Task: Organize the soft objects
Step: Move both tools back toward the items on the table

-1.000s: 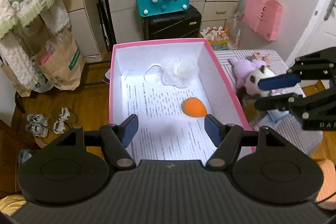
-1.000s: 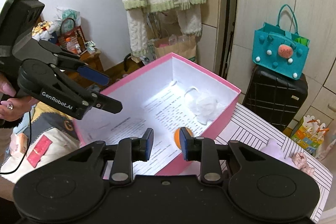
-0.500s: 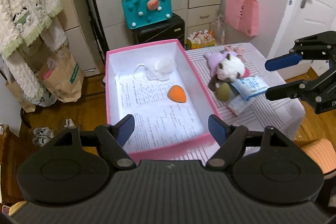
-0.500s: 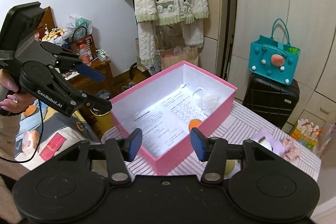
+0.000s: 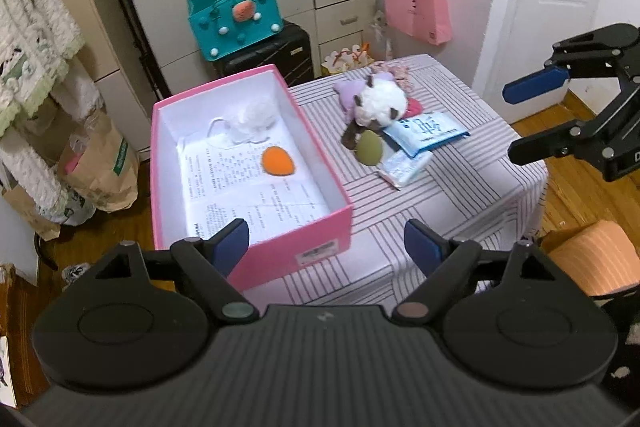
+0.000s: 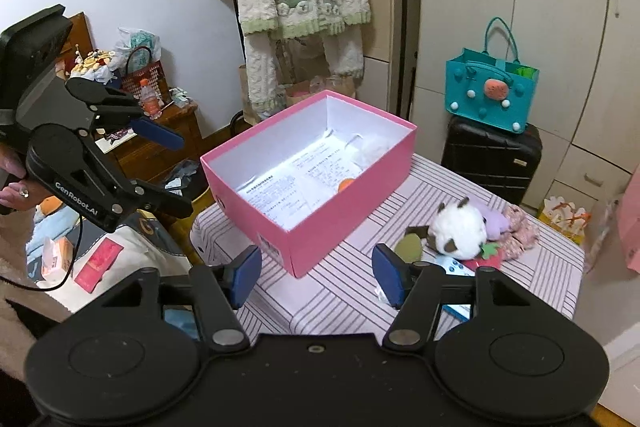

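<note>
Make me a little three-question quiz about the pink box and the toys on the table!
1. True or false: the orange sponge lies inside the pink box.
2. Which lies on the striped table, outside the box? A) green sponge B) white puff C) printed paper
3. Fill in: the left gripper and right gripper are both ____, holding nothing.

Key: 1 true; 2 A; 3 open.
</note>
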`<state>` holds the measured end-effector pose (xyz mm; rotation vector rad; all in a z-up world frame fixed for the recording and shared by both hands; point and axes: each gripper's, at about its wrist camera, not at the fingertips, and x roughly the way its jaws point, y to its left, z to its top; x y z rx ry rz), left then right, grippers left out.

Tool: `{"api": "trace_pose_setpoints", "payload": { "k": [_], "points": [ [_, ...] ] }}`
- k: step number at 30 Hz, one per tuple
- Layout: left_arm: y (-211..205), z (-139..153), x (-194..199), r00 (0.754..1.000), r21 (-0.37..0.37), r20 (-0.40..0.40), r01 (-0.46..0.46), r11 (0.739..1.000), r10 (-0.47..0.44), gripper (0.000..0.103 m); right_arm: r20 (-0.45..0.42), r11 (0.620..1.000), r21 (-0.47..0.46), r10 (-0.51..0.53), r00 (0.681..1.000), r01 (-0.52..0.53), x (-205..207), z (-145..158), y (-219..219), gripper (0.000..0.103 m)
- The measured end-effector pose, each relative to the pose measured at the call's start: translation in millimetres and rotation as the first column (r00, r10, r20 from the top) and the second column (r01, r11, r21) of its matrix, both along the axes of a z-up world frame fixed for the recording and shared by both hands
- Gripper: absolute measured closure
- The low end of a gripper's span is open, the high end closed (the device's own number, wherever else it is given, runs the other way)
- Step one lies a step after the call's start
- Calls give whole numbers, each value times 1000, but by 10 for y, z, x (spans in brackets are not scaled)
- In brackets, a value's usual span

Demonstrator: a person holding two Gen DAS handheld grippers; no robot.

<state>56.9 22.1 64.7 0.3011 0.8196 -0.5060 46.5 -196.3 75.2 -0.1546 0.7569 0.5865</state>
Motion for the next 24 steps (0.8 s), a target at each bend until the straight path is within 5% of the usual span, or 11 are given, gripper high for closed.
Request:
{"api": "trace_pose_setpoints", "payload": {
  "k": [10,18,24],
  "points": [
    [-362,-357,16,997,-30,-28,69,997,-70,16,-1,999,-29,-35,999,35,-185,-462,-192,29],
    [-600,-608,179,998,-100,25,56,993,-53,16,-10,998,-12,-66,998,66,-122,-985,-360,25],
    [-862,-868,258,995,-142,86,56,988,-44,16,68,994,-18,-107,992,109,43,-1365,-434,19]
  ]
}}
